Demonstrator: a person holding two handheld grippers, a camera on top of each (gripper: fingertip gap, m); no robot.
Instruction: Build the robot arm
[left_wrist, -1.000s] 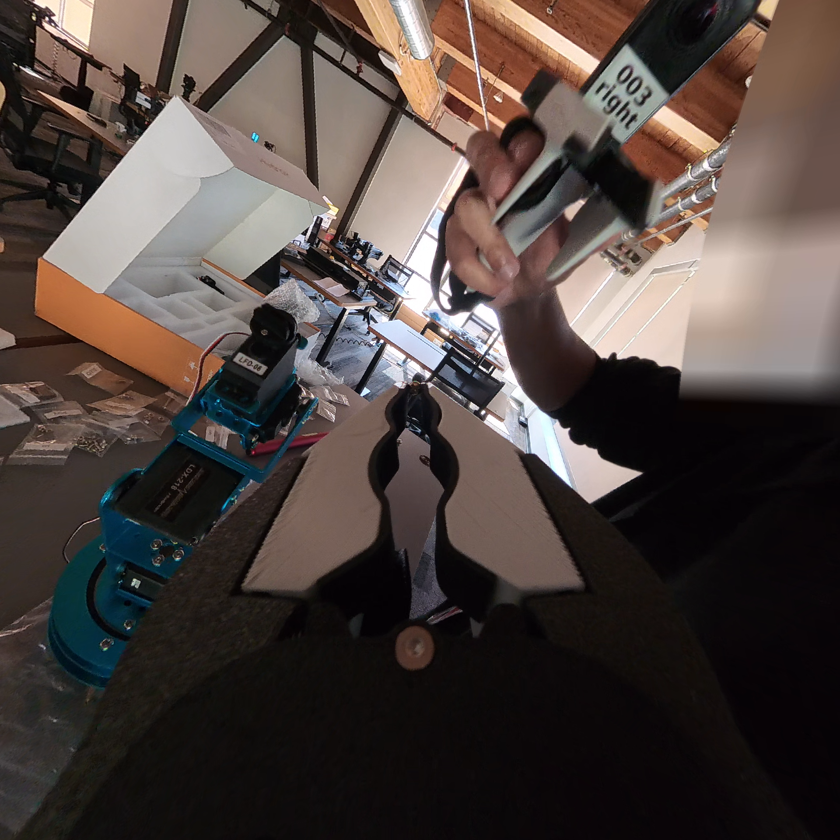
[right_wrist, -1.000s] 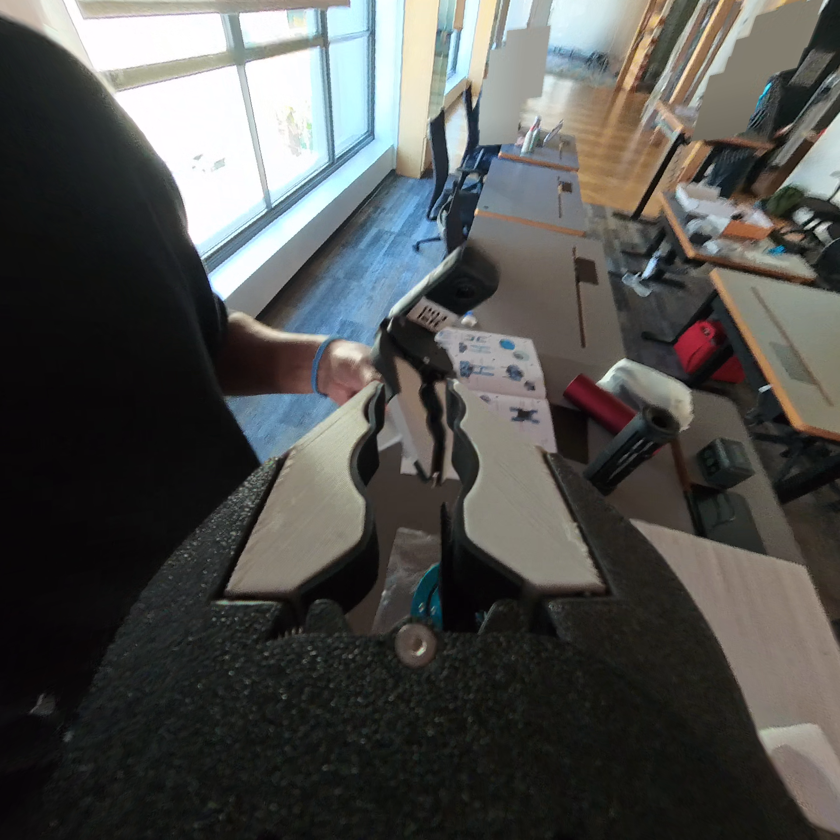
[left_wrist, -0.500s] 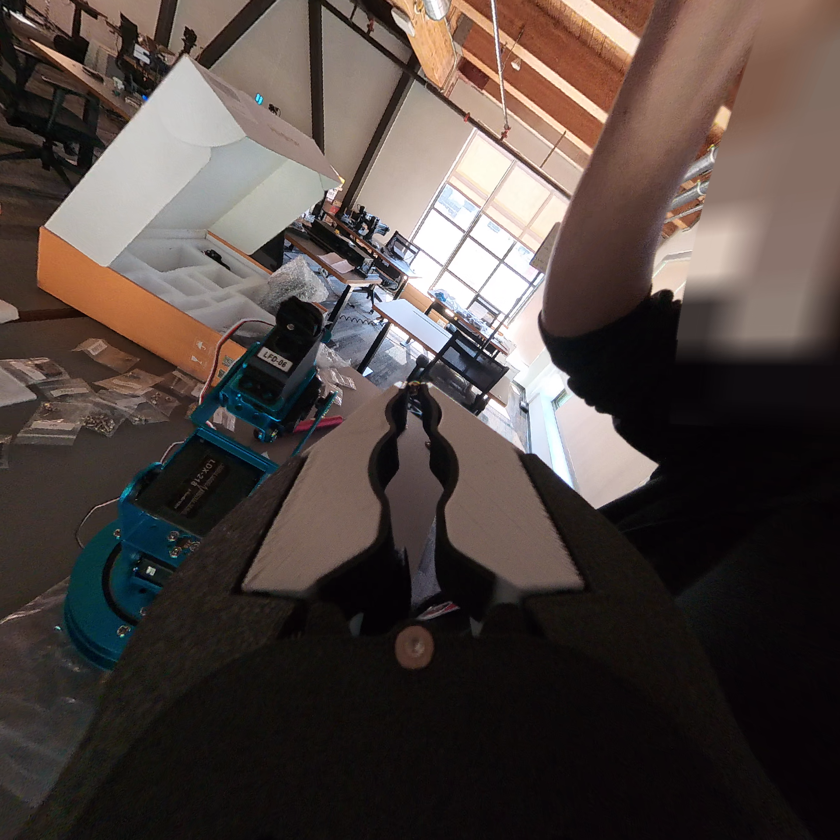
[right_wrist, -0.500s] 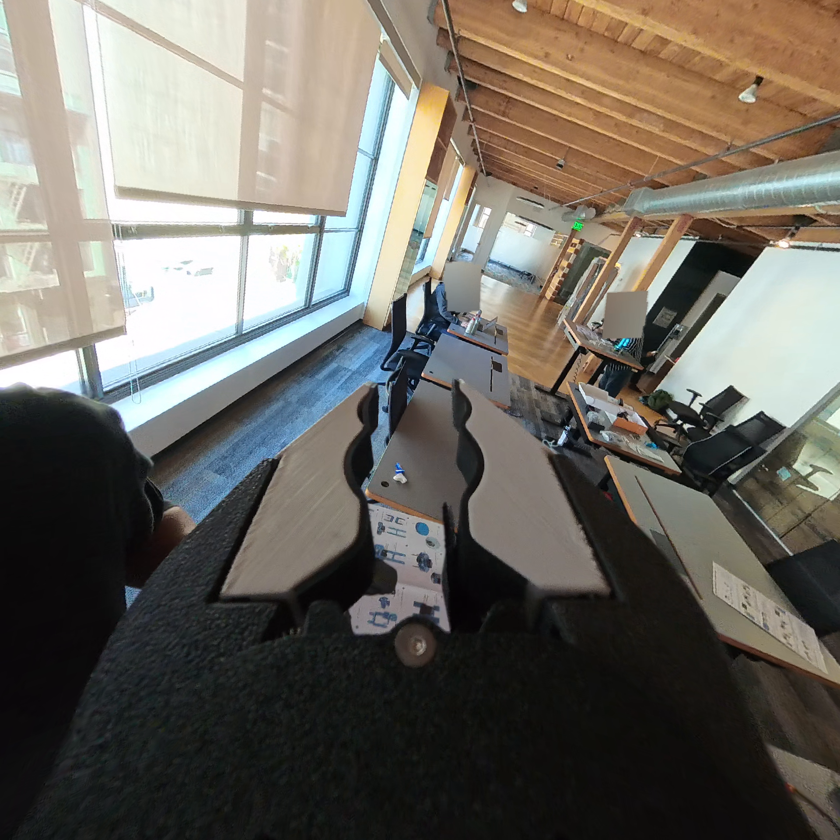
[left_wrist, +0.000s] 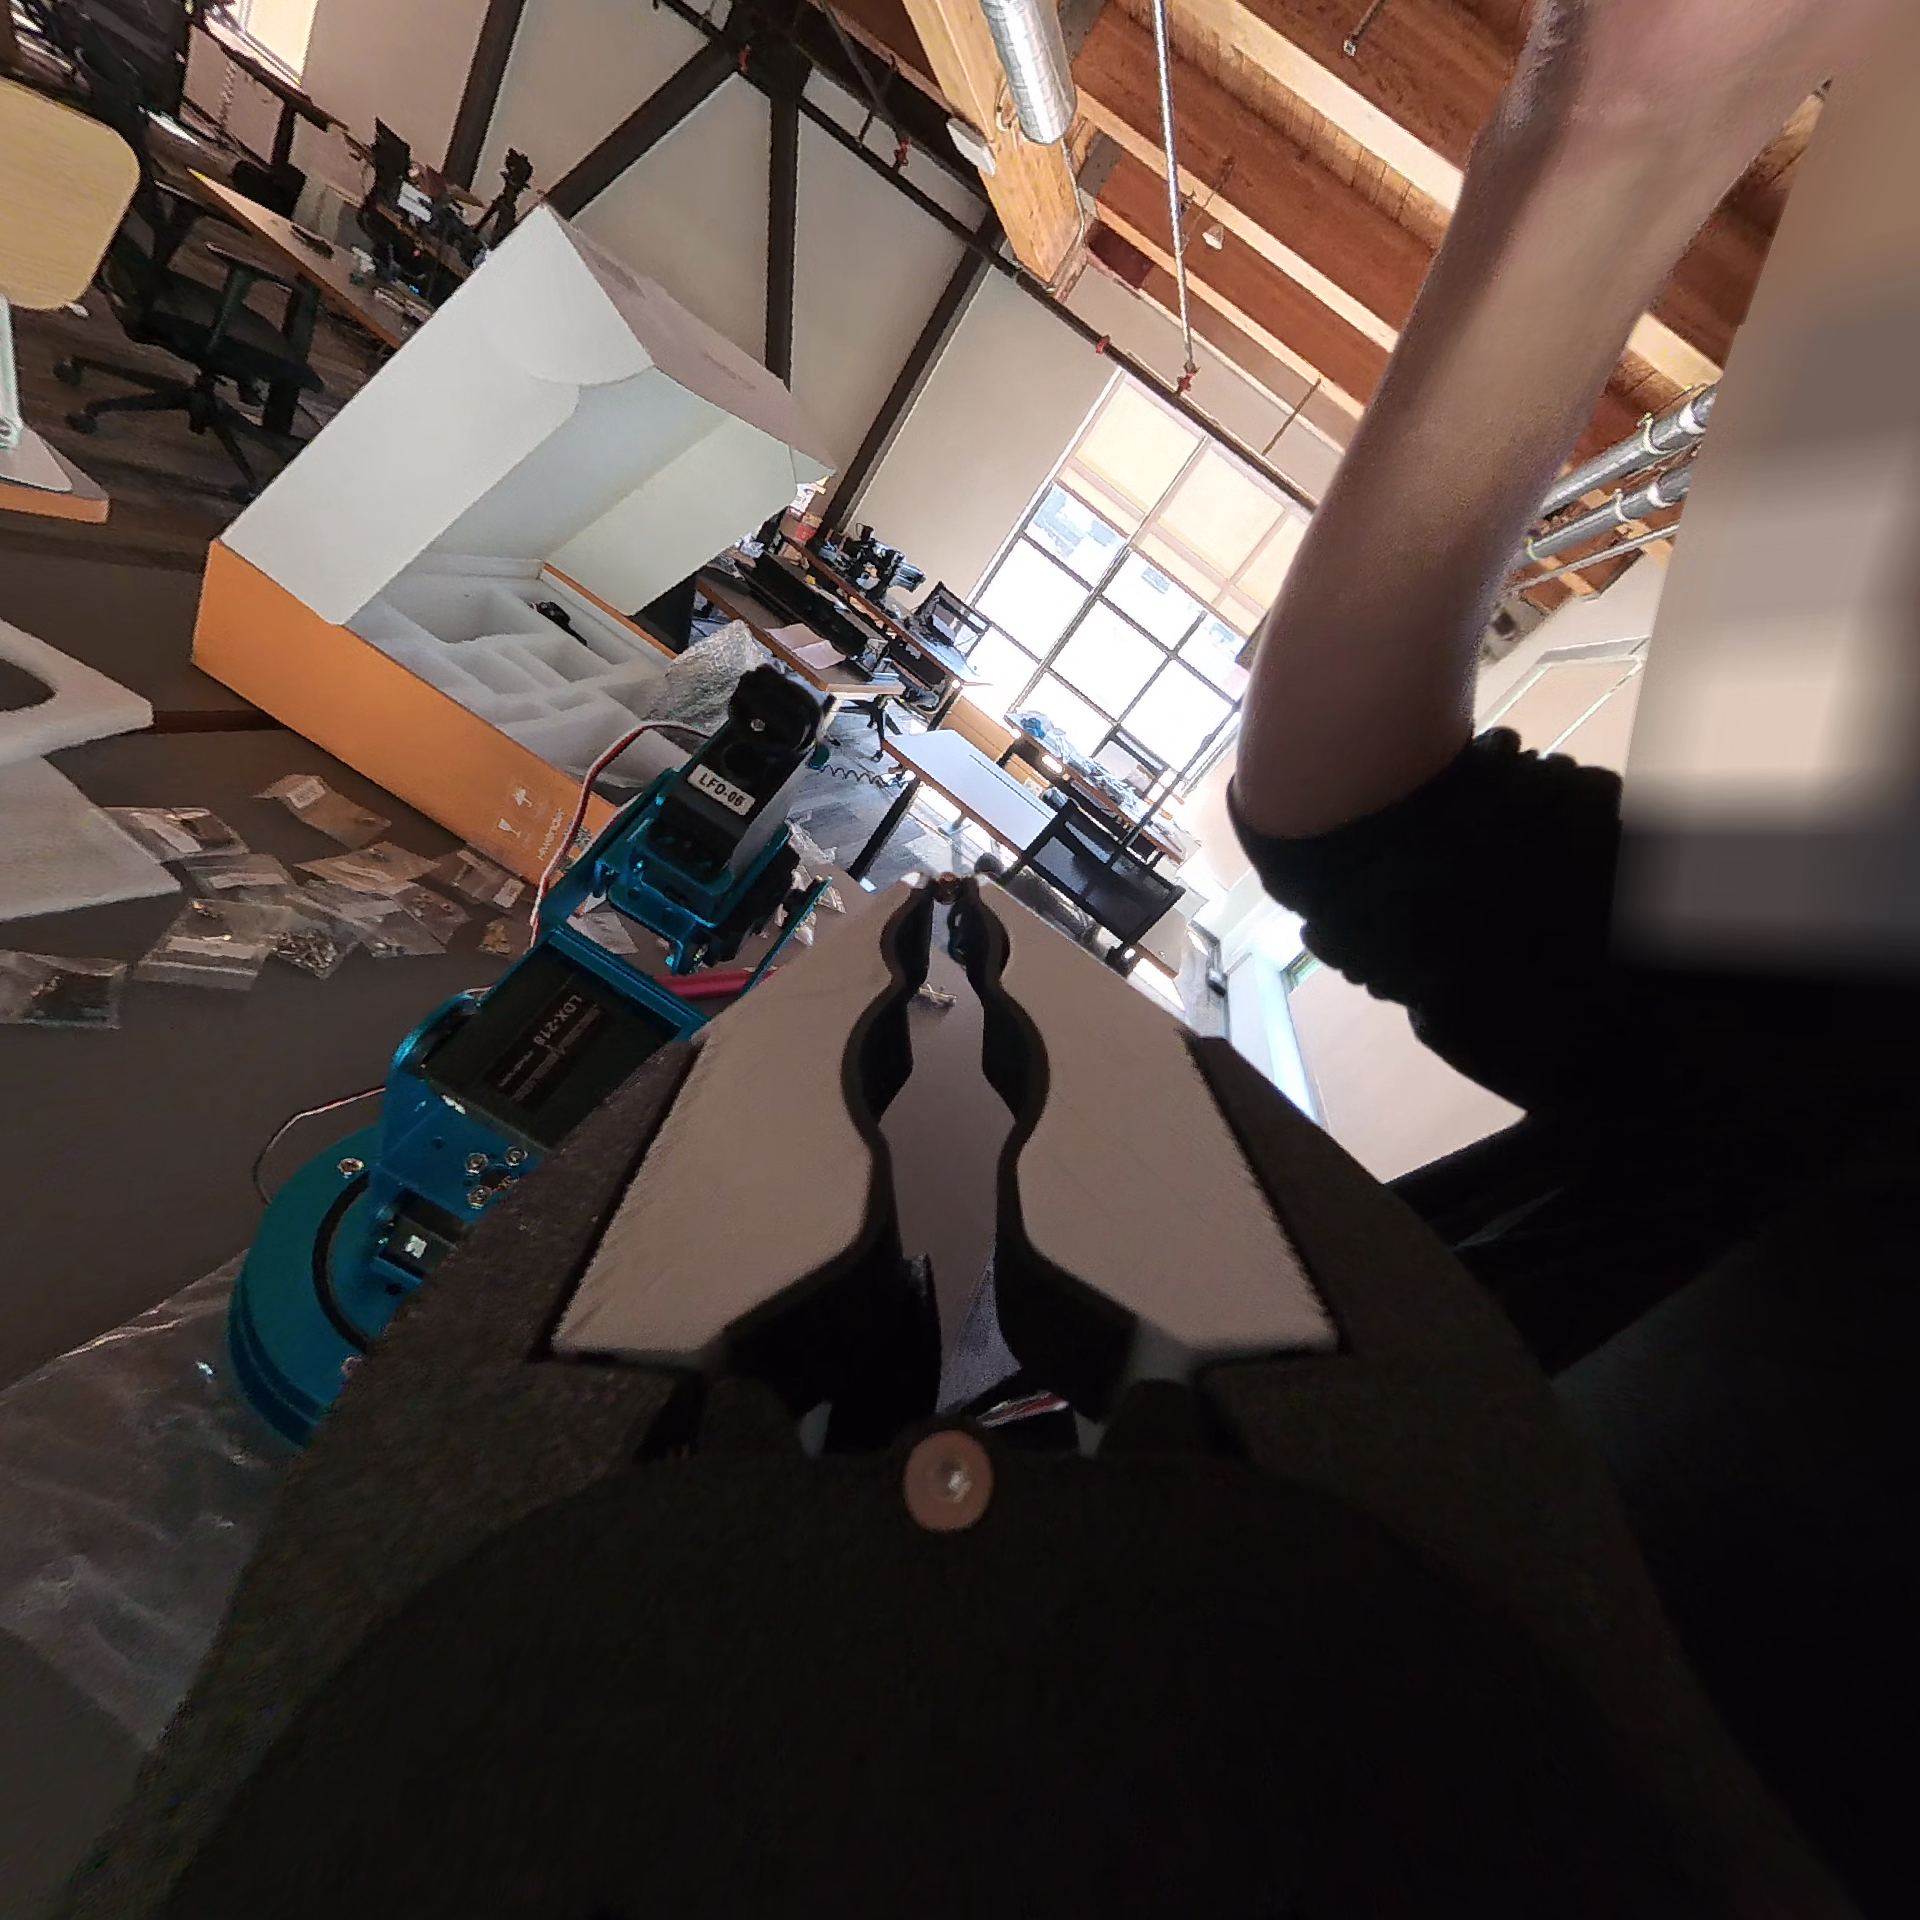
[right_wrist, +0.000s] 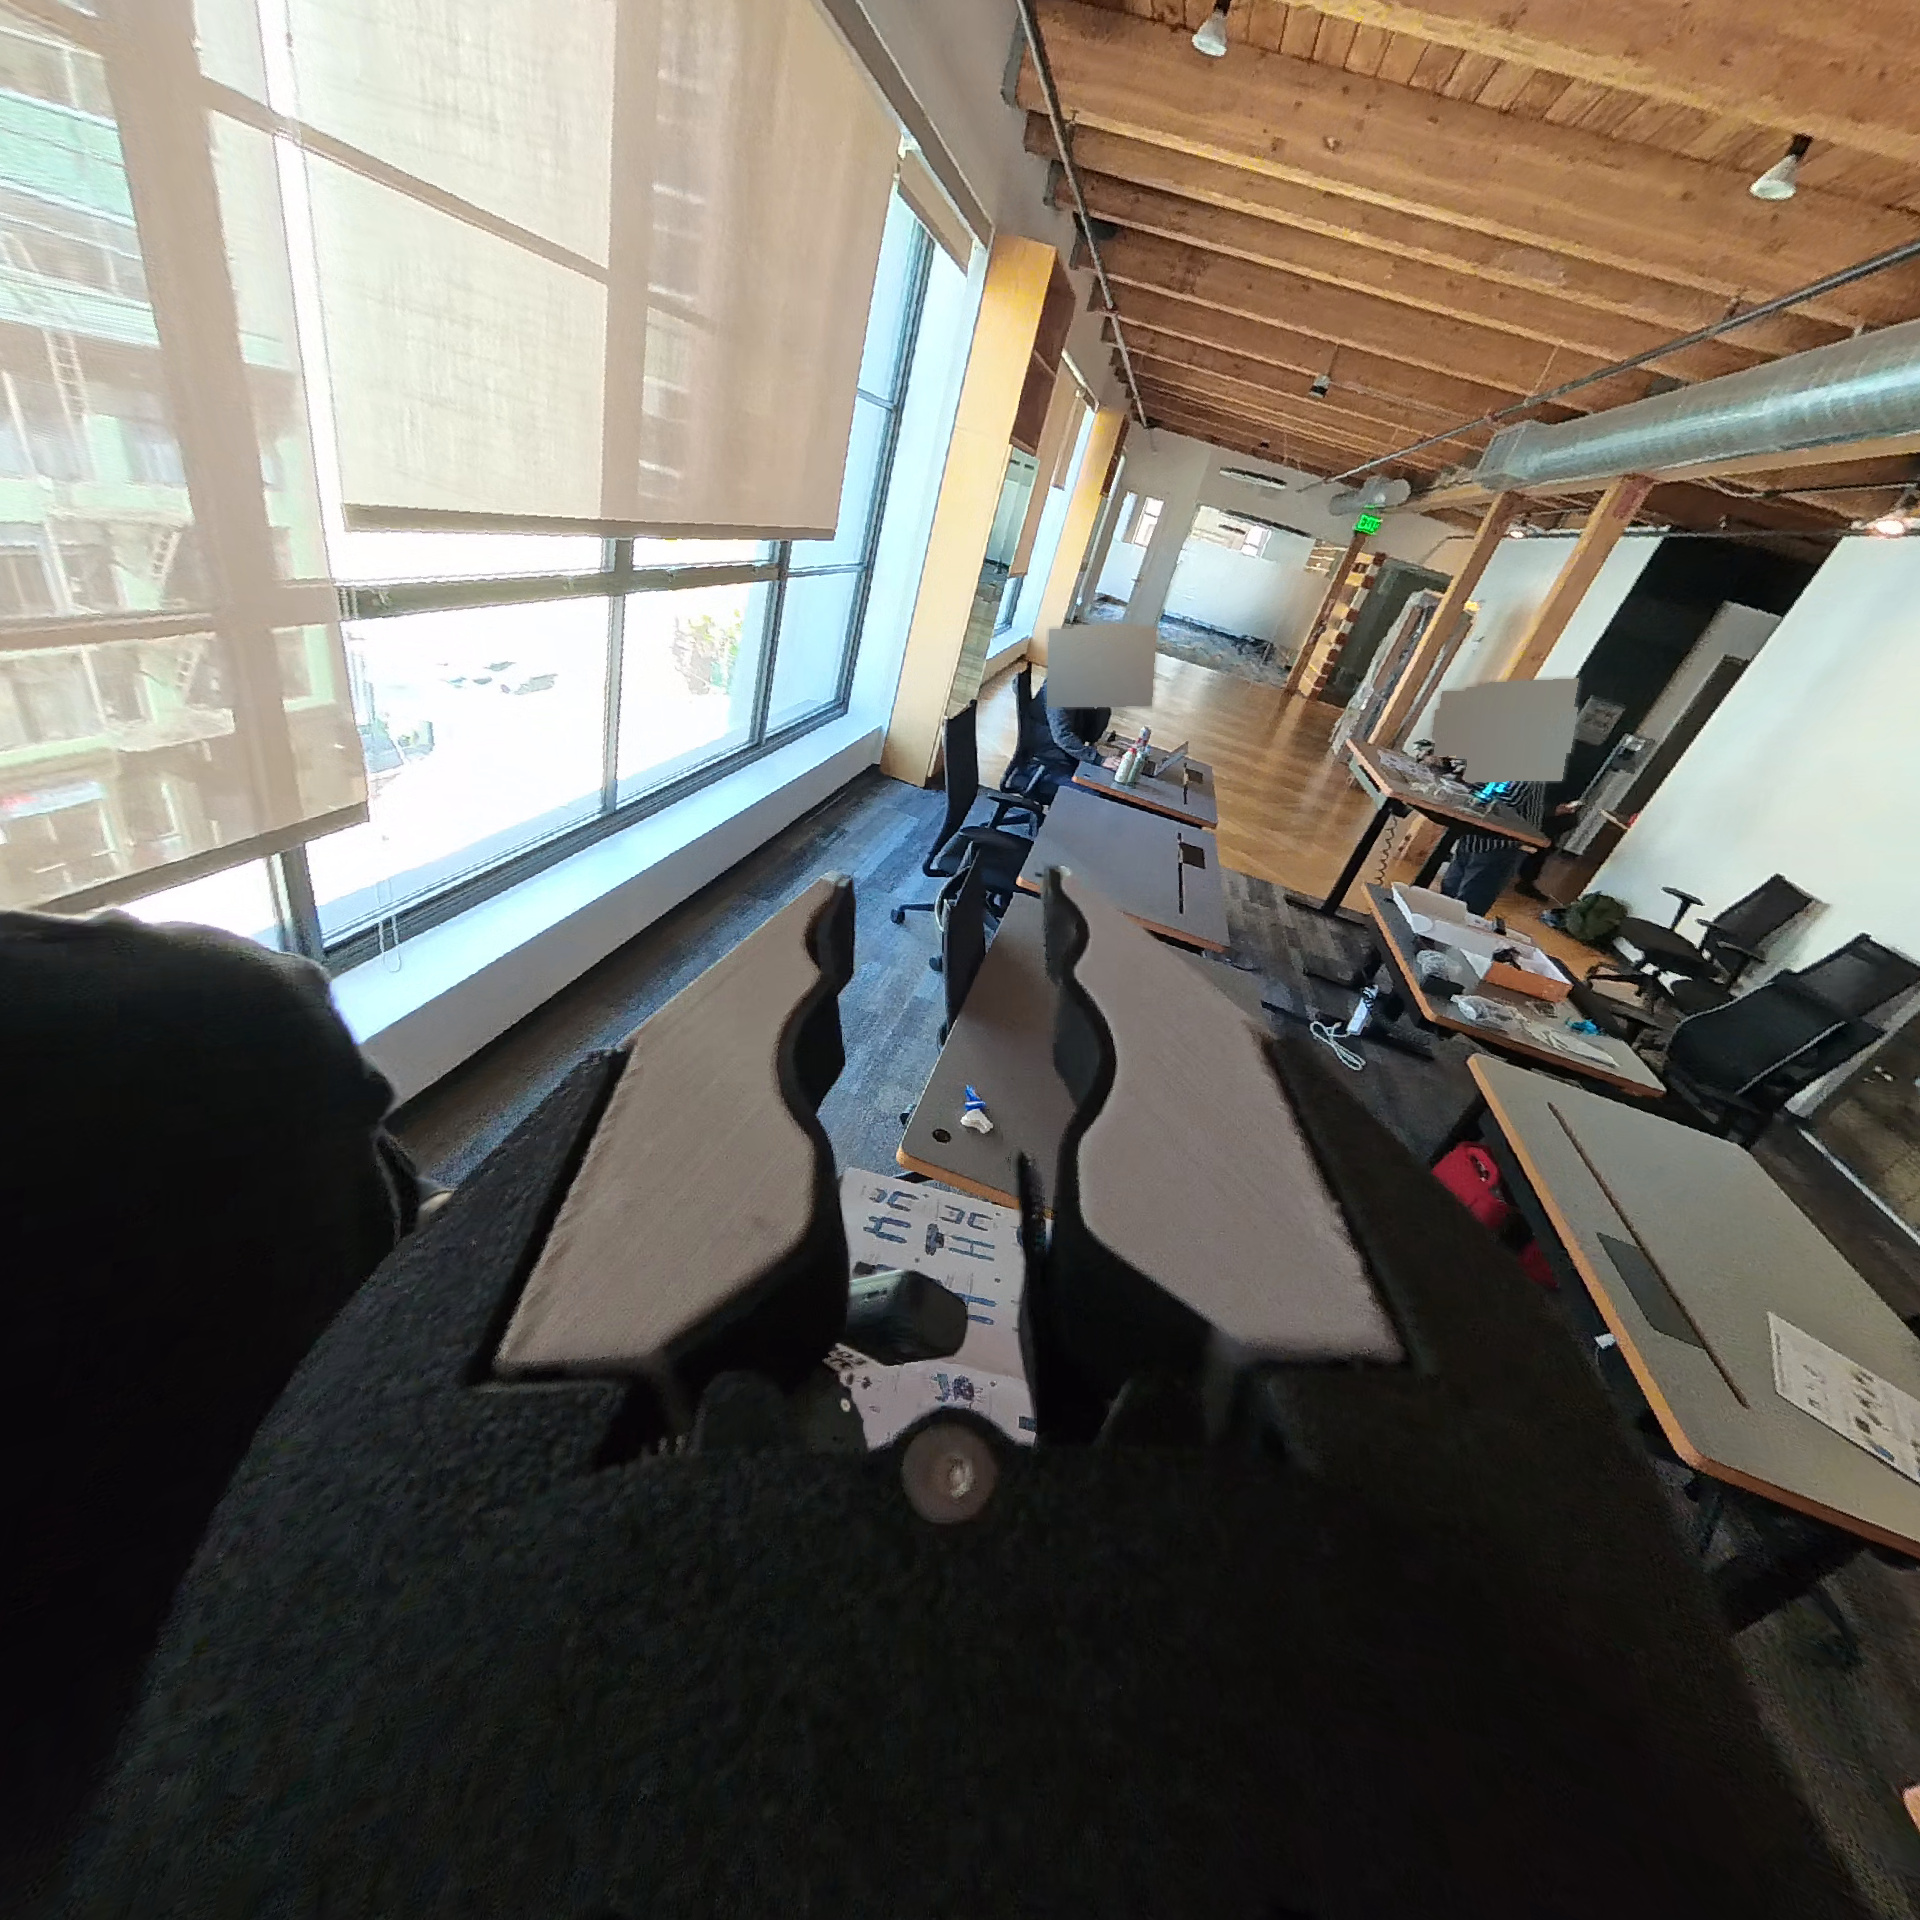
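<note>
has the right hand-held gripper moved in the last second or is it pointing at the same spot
Yes. The right hand-held gripper has tilted upward: a second ago it pointed down at the illustrated sheet on the near desk; now that sheet sits low between its fingers, with the ceiling beams in view.

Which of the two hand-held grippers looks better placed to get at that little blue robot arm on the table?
Left, probably. The left hand-held gripper sits low beside the blue robot arm, jaws nearly shut. The right hand-held gripper, open, is held high, facing the far desks.

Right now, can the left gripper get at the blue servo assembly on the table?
Probably yes. The left gripper is beside the blue servo assembly, which stands to its left on the dark table, with nothing between. But its tips pinch a small screw-like part.
</note>
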